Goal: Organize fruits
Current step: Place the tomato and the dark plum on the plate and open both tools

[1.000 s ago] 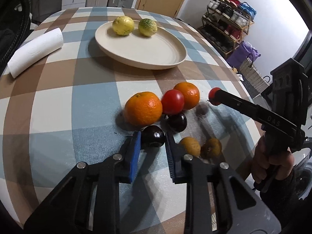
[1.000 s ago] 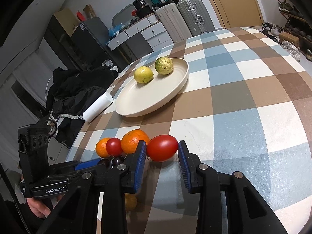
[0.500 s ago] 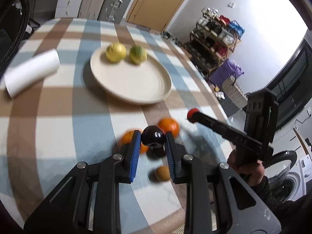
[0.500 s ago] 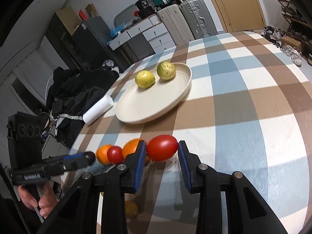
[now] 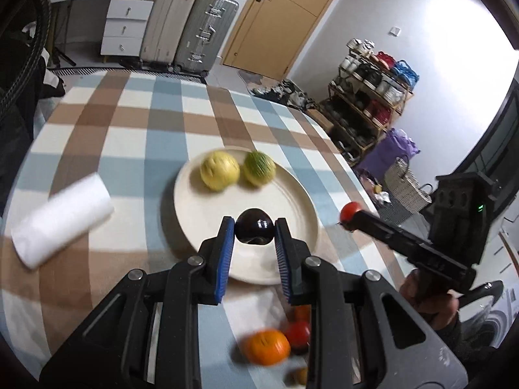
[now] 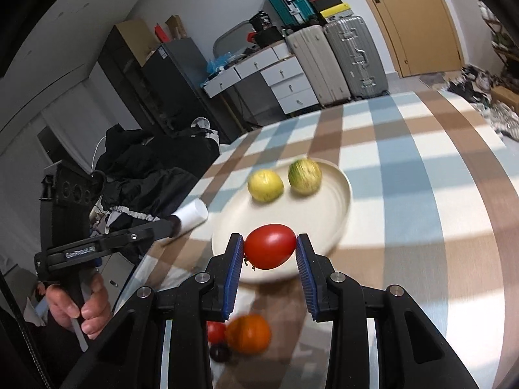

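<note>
The left gripper (image 5: 254, 230) holds a dark plum (image 5: 254, 230) tight between its blue pads, up over the near side of the plate (image 5: 285, 201). The right gripper (image 6: 269, 250) pinches a red tomato (image 6: 270, 246) above the plate's near rim. A yellow fruit (image 5: 219, 170) and a green fruit (image 5: 259, 168) sit side by side on the far part of the plate. An orange (image 5: 267, 347) and a few more fruits, too blurry to name, lie on the table (image 5: 129, 136) below. A white roll (image 5: 61, 220) lies to the left.
</note>
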{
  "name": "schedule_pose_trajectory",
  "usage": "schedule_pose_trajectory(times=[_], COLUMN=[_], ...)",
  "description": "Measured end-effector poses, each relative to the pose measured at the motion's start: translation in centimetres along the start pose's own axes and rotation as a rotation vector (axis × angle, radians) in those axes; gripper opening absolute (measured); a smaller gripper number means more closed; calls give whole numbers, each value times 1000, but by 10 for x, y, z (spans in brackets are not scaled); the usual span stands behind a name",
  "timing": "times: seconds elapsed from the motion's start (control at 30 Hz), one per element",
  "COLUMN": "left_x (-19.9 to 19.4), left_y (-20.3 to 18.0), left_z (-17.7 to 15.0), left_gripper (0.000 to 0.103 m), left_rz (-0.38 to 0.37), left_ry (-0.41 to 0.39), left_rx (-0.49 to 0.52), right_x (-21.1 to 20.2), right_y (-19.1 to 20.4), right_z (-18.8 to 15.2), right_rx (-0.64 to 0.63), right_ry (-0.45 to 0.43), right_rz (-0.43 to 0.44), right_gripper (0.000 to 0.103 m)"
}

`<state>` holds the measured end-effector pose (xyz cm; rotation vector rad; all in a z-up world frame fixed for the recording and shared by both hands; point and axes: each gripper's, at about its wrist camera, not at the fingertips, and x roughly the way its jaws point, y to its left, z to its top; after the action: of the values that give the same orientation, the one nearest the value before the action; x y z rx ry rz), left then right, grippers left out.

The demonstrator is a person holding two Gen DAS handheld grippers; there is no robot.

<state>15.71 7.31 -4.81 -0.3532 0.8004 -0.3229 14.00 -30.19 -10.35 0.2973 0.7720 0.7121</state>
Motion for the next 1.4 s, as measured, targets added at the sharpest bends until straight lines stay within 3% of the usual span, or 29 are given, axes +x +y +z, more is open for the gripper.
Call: schedule_pose_trajectory(times=[0.3, 0.57, 0.83, 1.4], left_x=[48, 85, 95, 104], left_y=[19, 34, 40, 42], left_z=[33, 33, 31, 24], left_gripper=[23, 23, 23, 23], left_rz=[53, 91, 93, 115], left_ry=[21, 69, 89, 128], left_rx=[10, 3, 7, 13], right_x=[52, 114, 163, 177], right_y=[1, -6, -5, 1], right_z=[69, 113, 115, 107], right_rx=[-66, -104, -151, -229], right_ry=[8, 64, 164, 218], right_rz=[30, 8, -53, -153], right_gripper=[34, 34, 34, 34])
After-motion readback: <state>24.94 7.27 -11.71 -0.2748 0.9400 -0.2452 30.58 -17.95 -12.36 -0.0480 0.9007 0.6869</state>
